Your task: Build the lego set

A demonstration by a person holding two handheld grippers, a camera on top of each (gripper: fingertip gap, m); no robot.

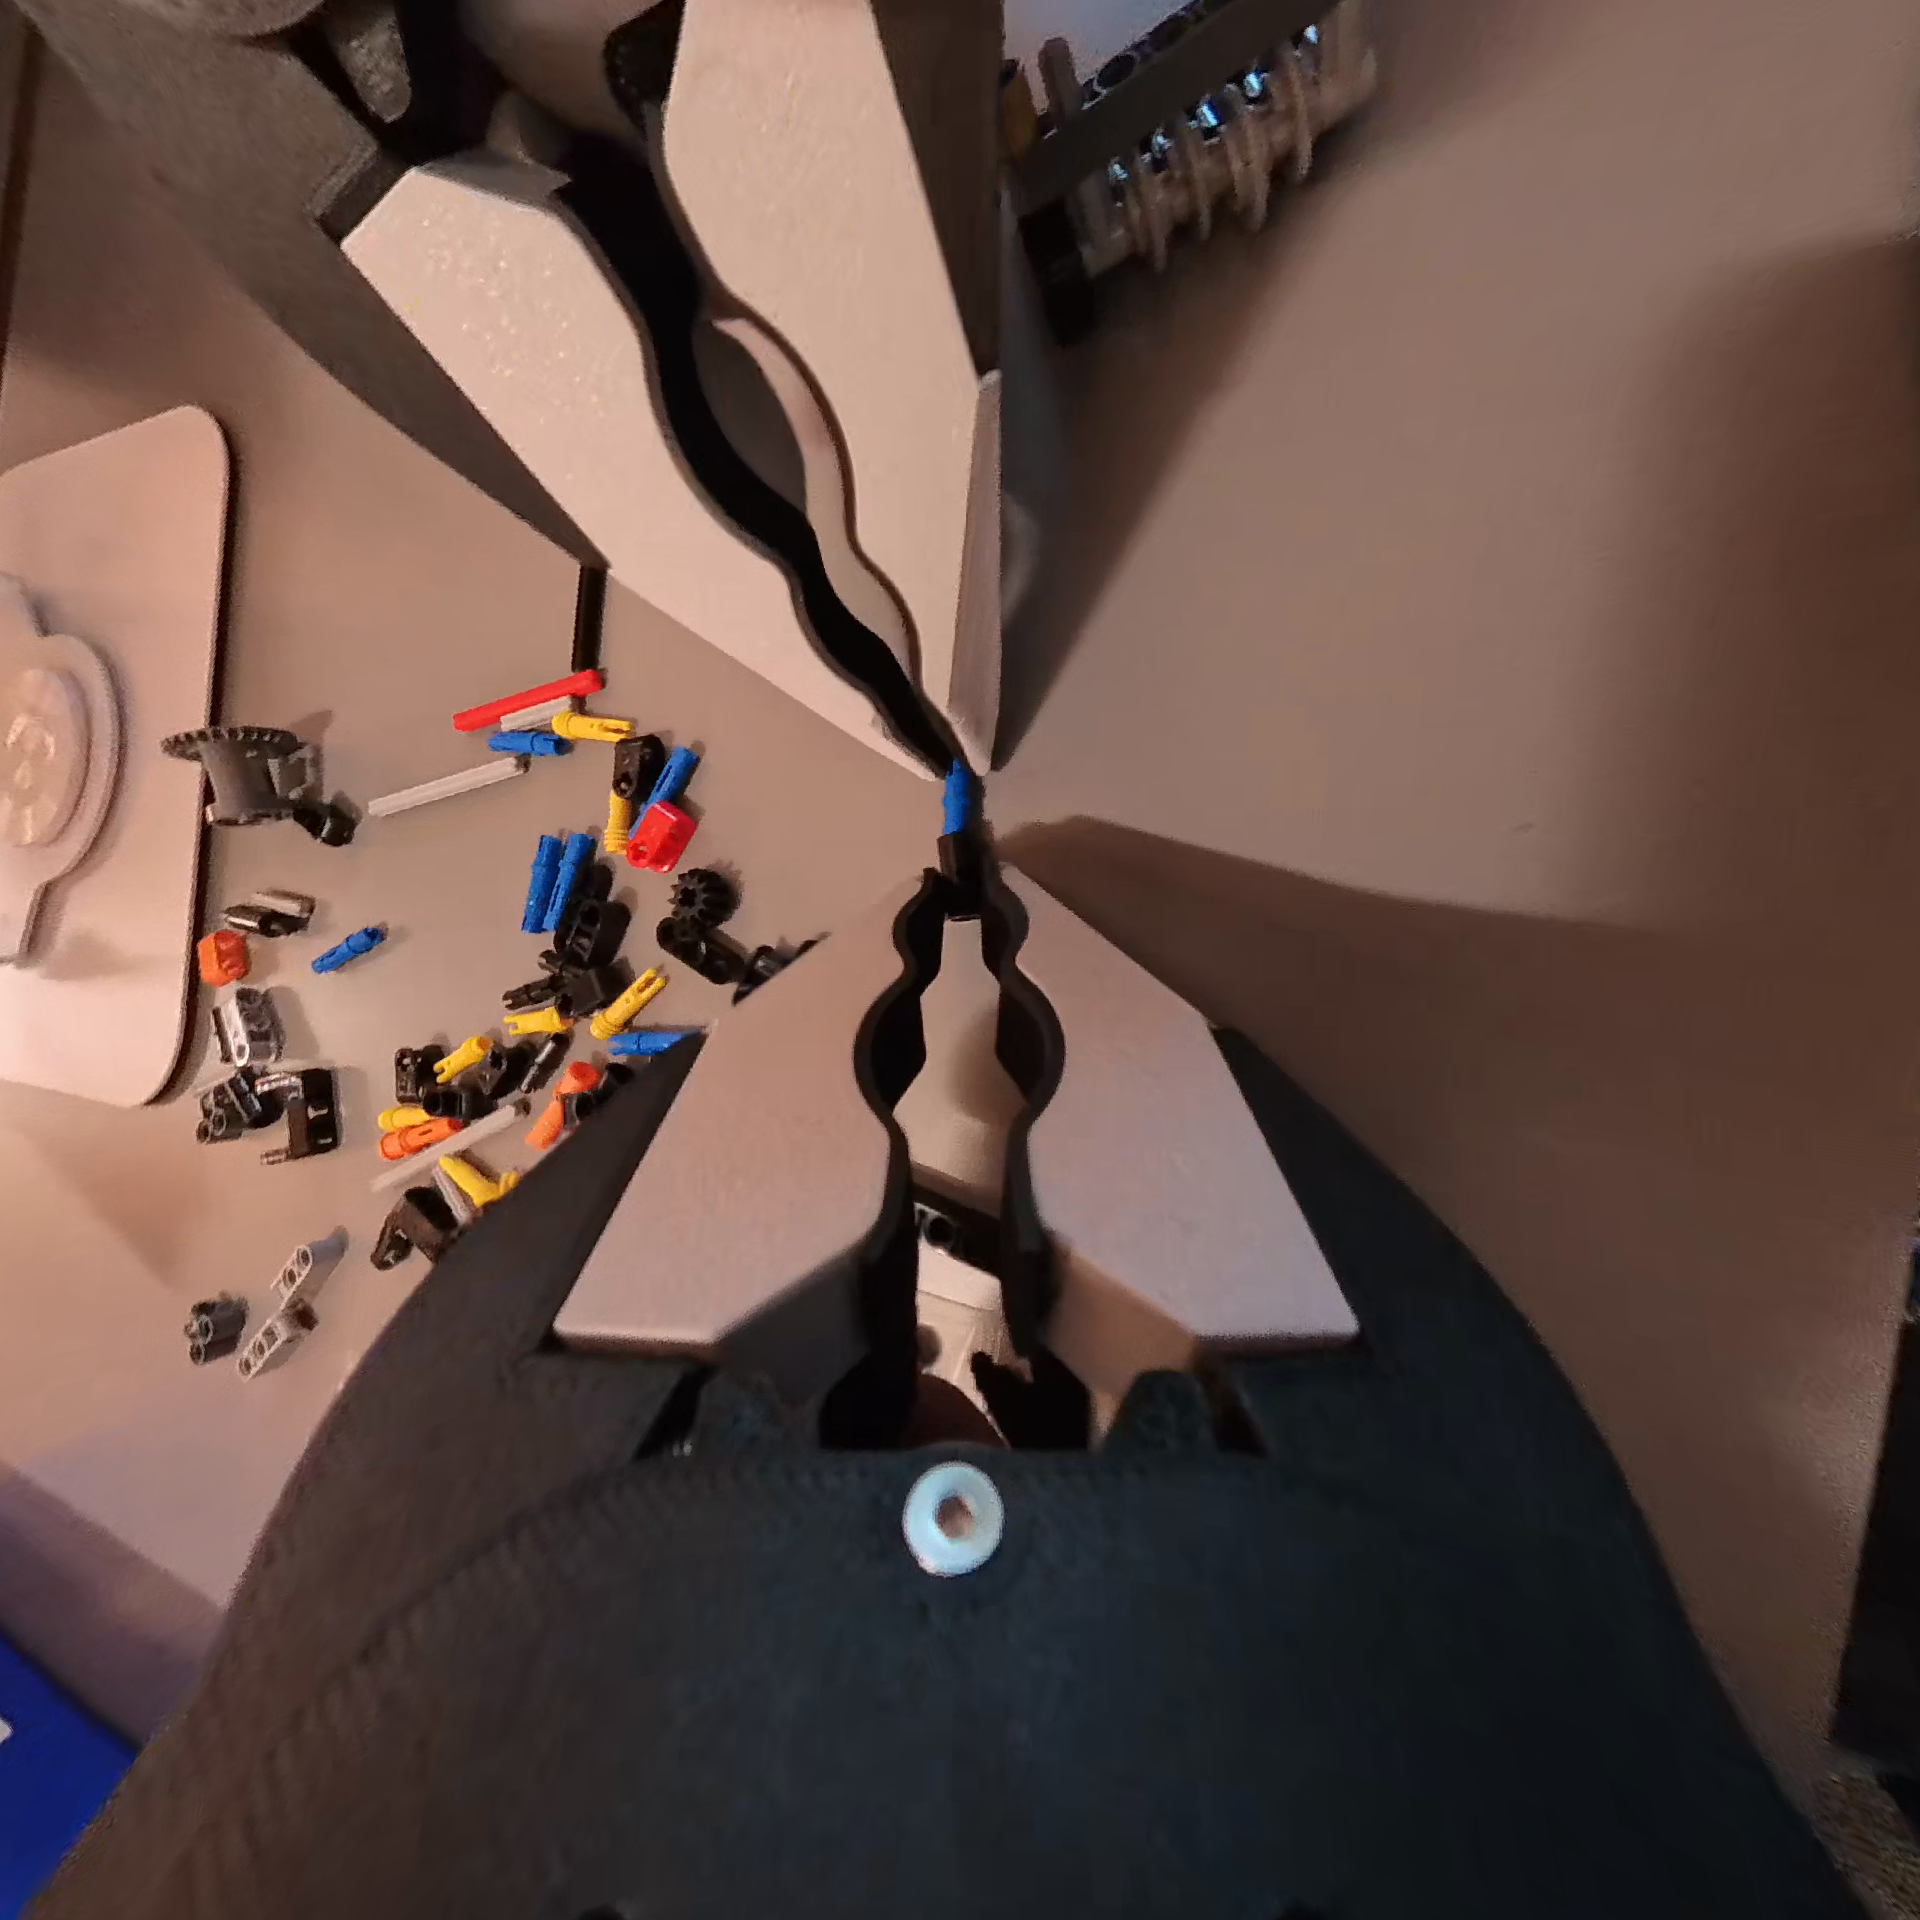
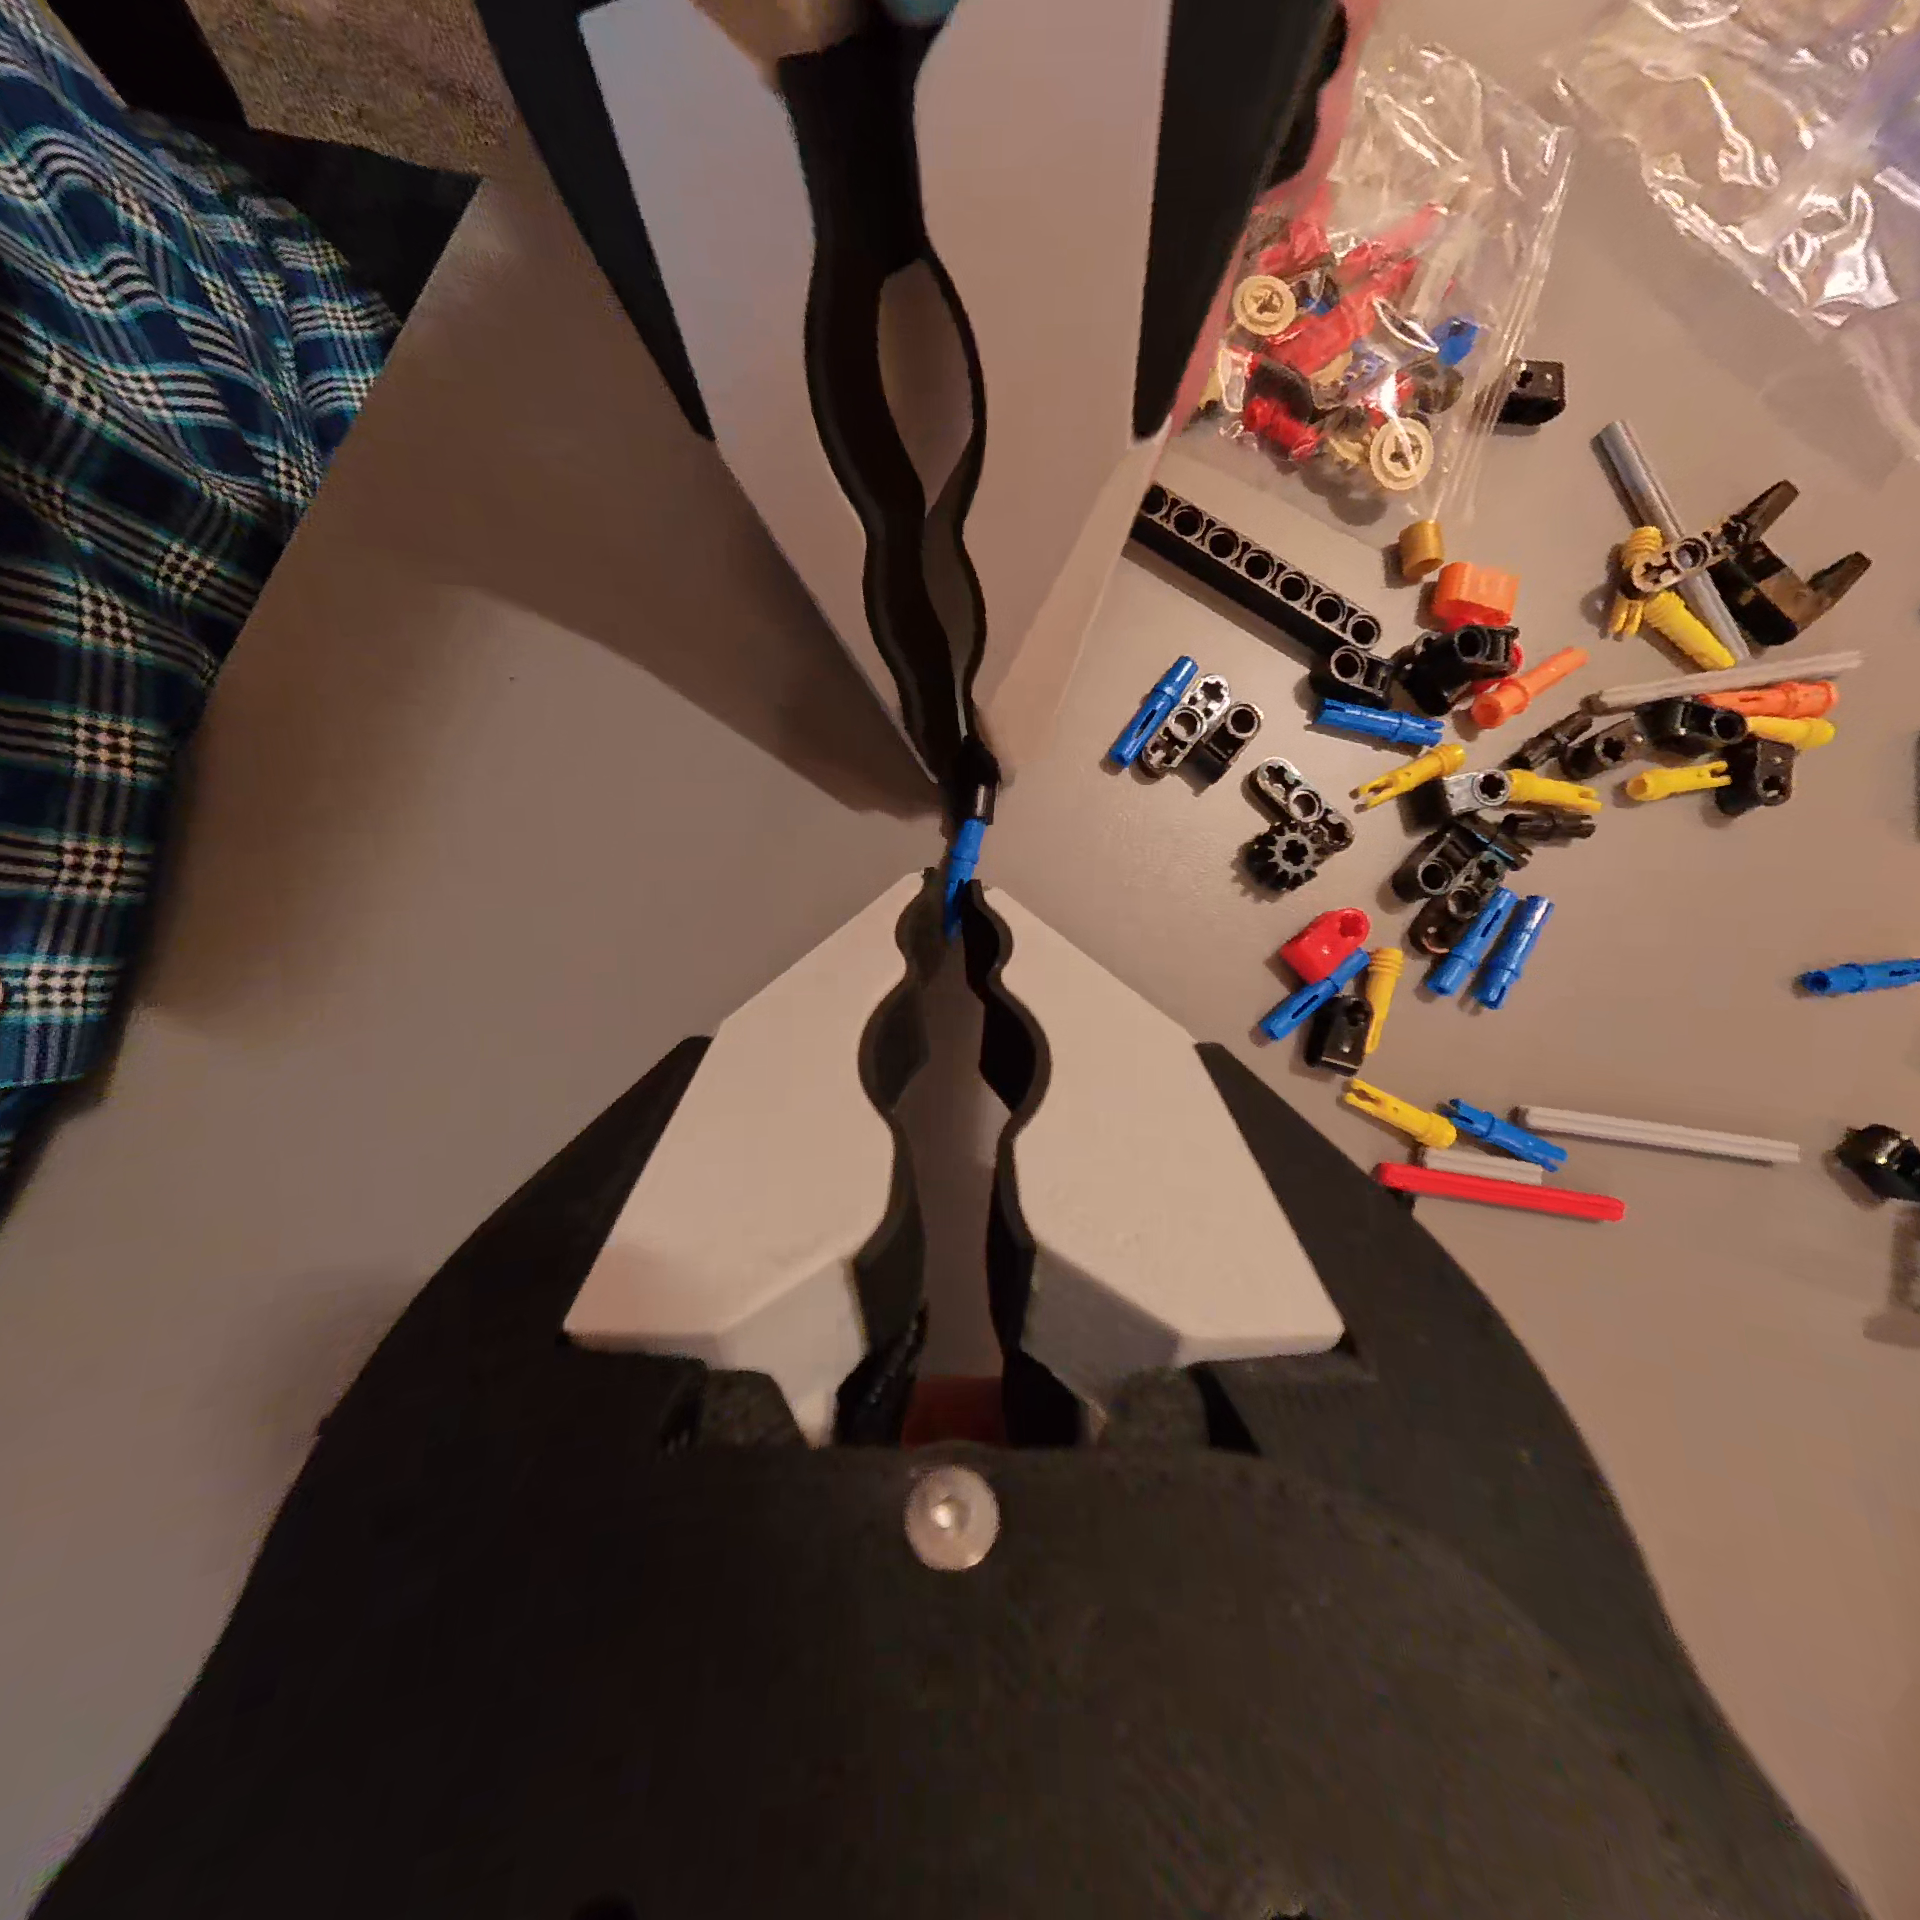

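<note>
Holding tip to tip above the table [image 2: 416, 831], we had the left gripper [image 1: 961, 894] clamped on a black connector [image 1: 958, 868] and the right gripper [image 2: 951, 920] clamped on a blue pin [image 2: 961, 862], loose pieces [image 2: 1455, 810] scattered beside them.

My left camera sits just behind my left tongs [image 1: 961, 894] and looks along them, steeply down at the grey-brown surface [image 1: 1455, 520]. My right camera sits likewise behind my right tongs [image 2: 951, 914], facing the opposite way, so each view has the other tongs entering from its top edge, tip to tip, very near the lens. Both views share the small blue plastic pin [image 1: 958, 798] [image 2: 964, 852] joined to a short black plastic connector [image 1: 958, 871] [image 2: 977, 781] between the tips. Both also share the scattered pile of small coloured plastic pieces [image 1: 540, 956] [image 2: 1507, 810], left of my left tongs, right of my right tongs.
</note>
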